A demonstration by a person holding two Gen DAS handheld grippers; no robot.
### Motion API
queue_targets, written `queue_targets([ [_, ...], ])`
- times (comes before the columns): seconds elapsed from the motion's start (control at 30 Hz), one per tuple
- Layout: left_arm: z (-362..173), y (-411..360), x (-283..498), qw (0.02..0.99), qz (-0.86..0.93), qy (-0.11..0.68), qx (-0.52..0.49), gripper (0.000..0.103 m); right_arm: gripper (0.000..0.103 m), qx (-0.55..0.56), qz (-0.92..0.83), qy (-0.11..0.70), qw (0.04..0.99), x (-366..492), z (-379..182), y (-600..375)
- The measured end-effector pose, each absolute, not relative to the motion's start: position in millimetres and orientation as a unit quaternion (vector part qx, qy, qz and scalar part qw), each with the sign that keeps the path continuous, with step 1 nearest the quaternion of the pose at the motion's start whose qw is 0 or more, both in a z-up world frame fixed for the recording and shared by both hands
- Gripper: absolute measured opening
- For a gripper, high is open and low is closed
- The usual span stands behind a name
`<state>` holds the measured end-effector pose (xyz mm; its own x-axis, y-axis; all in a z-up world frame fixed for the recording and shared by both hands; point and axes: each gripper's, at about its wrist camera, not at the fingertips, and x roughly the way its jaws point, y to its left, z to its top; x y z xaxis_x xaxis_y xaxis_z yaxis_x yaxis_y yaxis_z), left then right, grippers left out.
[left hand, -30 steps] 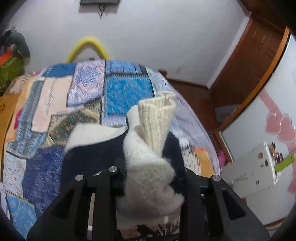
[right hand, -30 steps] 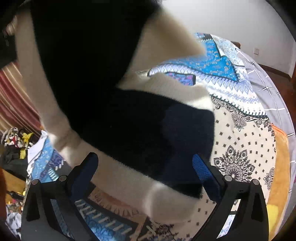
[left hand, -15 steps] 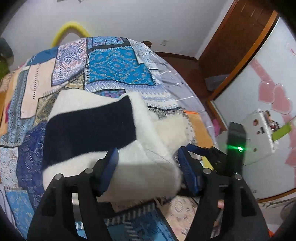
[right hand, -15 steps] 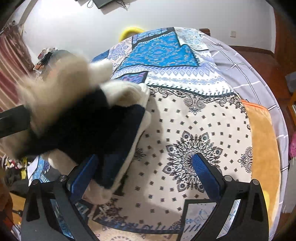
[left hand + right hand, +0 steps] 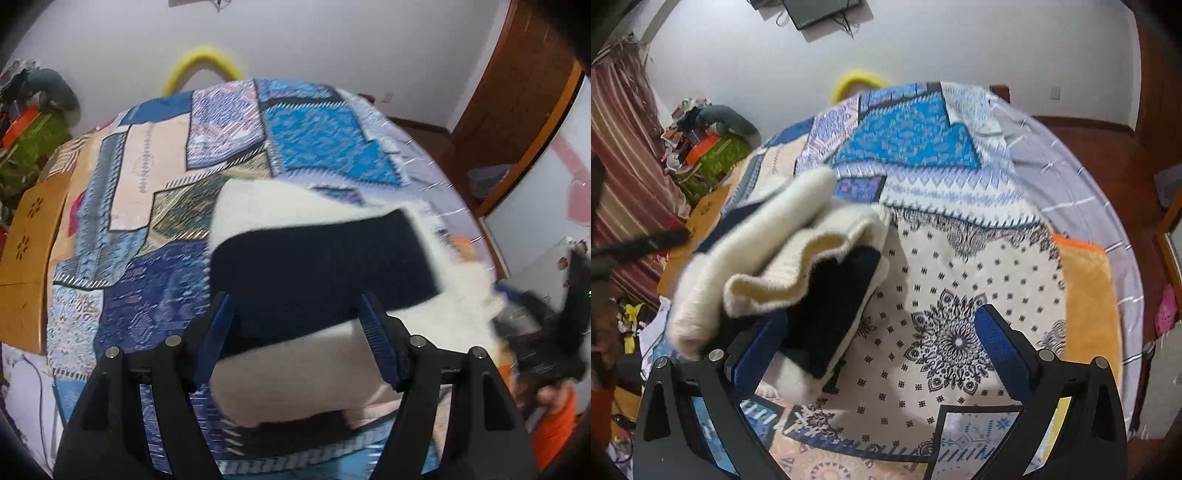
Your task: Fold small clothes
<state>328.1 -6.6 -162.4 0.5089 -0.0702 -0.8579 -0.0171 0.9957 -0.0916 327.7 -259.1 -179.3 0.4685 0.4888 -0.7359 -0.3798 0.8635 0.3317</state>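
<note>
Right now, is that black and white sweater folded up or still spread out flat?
Folded. The sweater sits as a thick layered bundle on the quilt; the right wrist view shows stacked edges.

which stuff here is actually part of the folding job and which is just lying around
Job:
- cream and navy striped sweater, folded in a bundle
- left gripper, open around it
- right gripper, open beside it
- patchwork bedspread under it

Lying about:
- yellow hoop
- clutter pile
- wooden board
</note>
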Motion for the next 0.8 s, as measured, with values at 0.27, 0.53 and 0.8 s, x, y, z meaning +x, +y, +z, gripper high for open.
queue_targets([
  [0.27,-201.8,7.0,312.7,0.854,-0.022,0.517,-0.054,0.084,0.101,0.061,0.273,0.415,0.866,317.9,-143.9,-249.3],
  [0.53,-211.7,7.0,297.3,0.858,-0.033,0.509,-0.056,0.088,0.100,0.042,0.308,0.427,0.849,317.5,-153.6,-202.3],
  [0.8,-205.9,22.7,279.5,0.859,-0.048,0.506,-0.068,0.090,0.090,-0.003,0.288,0.463,0.838,320.0,-187.2,-190.6],
])
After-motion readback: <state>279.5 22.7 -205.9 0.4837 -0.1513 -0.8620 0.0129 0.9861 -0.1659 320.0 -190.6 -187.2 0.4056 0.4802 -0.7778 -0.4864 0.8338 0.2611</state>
